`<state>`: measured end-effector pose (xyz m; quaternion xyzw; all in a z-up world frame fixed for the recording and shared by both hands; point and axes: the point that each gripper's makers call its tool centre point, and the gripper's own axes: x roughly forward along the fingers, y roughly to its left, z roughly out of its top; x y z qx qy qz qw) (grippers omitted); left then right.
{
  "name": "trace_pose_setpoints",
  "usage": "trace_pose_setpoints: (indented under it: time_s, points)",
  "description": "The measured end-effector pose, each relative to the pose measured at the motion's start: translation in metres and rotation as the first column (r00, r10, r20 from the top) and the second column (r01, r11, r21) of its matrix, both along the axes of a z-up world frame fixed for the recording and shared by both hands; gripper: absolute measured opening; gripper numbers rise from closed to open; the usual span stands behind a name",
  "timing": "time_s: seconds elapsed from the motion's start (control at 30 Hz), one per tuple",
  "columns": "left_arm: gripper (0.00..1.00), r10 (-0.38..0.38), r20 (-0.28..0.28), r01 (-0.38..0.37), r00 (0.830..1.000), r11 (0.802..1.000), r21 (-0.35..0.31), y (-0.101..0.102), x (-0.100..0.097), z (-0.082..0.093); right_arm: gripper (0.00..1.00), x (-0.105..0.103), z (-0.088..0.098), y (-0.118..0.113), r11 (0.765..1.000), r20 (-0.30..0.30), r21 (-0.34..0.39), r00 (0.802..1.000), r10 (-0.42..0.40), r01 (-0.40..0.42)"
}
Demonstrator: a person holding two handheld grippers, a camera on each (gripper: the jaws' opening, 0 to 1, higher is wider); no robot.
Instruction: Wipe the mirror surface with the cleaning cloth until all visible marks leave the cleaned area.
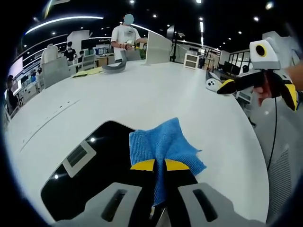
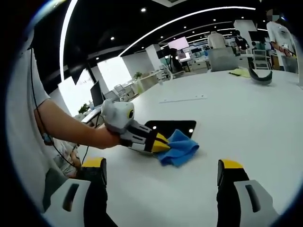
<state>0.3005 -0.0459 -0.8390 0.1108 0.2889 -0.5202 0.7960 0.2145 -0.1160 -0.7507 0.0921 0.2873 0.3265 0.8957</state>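
Blue microfibre cleaning cloth (image 1: 165, 146) sits clamped between the yellow-tipped jaws of the left tool (image 1: 159, 165), bunched up and draped over the near right corner of the mirror (image 1: 90, 175). Mirror is a dark glossy slab lying flat on the white bench (image 1: 142, 94), at 7 o'clock in the left gripper view, reflecting ceiling lights. In the right gripper view the same left tool (image 2: 163, 143) comes in from 9 o'clock, gripped by a hand (image 2: 105, 137), jaws closed on the cloth (image 2: 180, 147) with the mirror (image 2: 175, 126) just behind it. Right tool (image 2: 161, 172) has its jaws wide apart, nothing between them, hovering over bare bench (image 2: 246, 118) near the cloth. It also shows at 3 o'clock in the left gripper view (image 1: 258, 87), off the bench edge. Far end of the bench: a grey curved object (image 1: 115, 66) and a yellow sheet (image 1: 87, 72). A person in a white shirt (image 1: 124, 38) stands beyond it.
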Motion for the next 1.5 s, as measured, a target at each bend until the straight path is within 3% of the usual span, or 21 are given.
trace_pose_setpoints:
  time_s: [0.43,1.5]
  points:
    - [0.04,-0.002,0.004,0.002,1.0,1.0,0.008,-0.002,0.005,0.0,0.96,0.002,0.002,-0.003,1.0,0.017,0.003,1.0,-0.01,0.01]
    - [0.04,0.015,0.031,-0.016,0.999,1.0,0.01,-0.005,0.045,0.0,0.93,0.002,-0.005,-0.007,1.0,-0.004,0.005,1.0,-0.016,0.016]
